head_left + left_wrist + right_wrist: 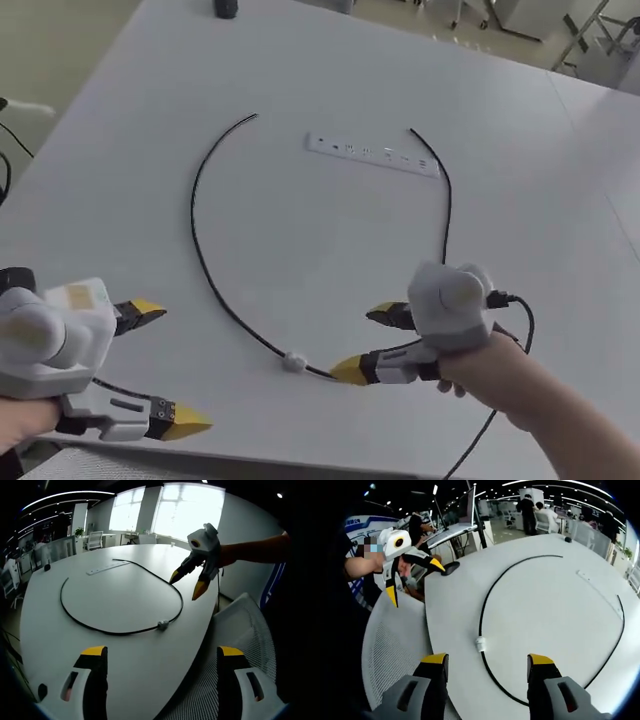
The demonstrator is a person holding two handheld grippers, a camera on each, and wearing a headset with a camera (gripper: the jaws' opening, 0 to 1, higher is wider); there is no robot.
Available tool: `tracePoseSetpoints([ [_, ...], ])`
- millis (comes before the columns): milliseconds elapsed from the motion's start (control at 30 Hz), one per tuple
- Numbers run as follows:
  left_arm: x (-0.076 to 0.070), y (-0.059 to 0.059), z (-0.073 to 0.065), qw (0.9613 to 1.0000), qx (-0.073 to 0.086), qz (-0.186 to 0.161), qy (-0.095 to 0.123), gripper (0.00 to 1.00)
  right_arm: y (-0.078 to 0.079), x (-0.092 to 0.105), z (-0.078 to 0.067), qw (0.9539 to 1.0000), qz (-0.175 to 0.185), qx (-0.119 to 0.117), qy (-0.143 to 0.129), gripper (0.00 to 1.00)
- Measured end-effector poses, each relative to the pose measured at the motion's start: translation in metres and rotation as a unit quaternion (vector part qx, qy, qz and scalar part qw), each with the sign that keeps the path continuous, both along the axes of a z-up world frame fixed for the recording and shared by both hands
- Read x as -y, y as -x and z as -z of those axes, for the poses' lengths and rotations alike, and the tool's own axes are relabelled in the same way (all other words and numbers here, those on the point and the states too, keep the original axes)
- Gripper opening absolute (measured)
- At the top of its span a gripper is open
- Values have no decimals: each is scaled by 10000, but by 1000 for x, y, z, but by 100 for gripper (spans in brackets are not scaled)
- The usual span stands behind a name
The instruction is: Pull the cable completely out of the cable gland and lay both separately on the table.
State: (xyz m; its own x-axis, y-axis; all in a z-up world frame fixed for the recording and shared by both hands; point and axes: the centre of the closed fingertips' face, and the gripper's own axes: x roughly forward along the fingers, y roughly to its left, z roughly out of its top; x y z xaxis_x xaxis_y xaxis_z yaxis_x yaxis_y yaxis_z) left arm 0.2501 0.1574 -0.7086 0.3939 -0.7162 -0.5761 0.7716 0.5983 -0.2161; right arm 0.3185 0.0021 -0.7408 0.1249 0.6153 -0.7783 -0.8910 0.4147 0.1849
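Left gripper (170,366) wide open, empty, over table (330,240) edge, right gripper (361,341) wide open, empty, one tip just beside white cable gland (293,362) on black cable (200,255)

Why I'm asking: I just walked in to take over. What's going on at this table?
A person is working two handheld grippers over the white table. The left gripper and right gripper are both open, holding nothing. A black cable lies in a wide loop on the table, with the small white cable gland still on it, close to the right gripper's fingers. Nothing has been pulled apart yet. A white power strip lies farther back.
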Motion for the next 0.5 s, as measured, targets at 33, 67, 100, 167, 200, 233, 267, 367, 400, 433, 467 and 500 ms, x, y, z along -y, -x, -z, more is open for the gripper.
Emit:
tracePoseSetpoints([
  [33, 1, 0, 0, 10000, -8, 5, -4, 90, -1, -1, 2, 10000, -26, 1, 46, 63],
  [67, 1, 1, 1, 10000, -9, 20, -14, 90, -3, -3, 5, 9999, -29, -10, 96, 62],
  [100, 2, 2, 0, 10000, -8, 30, -13, 89, -4, -4, 6, 9999, -36, -28, 117, 62],
  [167, 3, 3, 1, 10000, -19, 40, -5, 90, -5, -7, 10, 9998, -84, -62, 159, 60],
  [200, 3, 3, 1, 10000, -23, 50, -8, 90, -6, -9, 13, 9997, -130, -63, 213, 59],
  [233, 3, 3, 1, 10000, -31, 53, -10, 90, -6, -10, 15, 9996, -154, -73, 237, 58],
  [267, 3, 3, 1, 10000, -34, 49, 2, 89, -6, -11, 17, 9994, -181, -101, 264, 57],
  [367, 2, 2, 1, 10000, -17, 15, -2, 88, -6, -17, 24, 9988, -303, -144, 348, 57],
  [400, 1, 1, 0, 10000, 2, -5, -7, 88, -6, -19, 25, 9987, -341, -154, 360, 57],
  [433, 1, 0, -2, 10000, 37, -33, 6, 89, -5, -21, 26, 9984, -377, -186, 383, 57],
  [467, 1, 0, -4, 10000, 38, -26, 58, 88, -4, -23, 27, 9982, -408, -209, 385, 57],
  [500, 2, 1, -5, 10000, 32, -19, 76, 88, -2, -25, 30, 9977, -489, -220, 423, 57],
])
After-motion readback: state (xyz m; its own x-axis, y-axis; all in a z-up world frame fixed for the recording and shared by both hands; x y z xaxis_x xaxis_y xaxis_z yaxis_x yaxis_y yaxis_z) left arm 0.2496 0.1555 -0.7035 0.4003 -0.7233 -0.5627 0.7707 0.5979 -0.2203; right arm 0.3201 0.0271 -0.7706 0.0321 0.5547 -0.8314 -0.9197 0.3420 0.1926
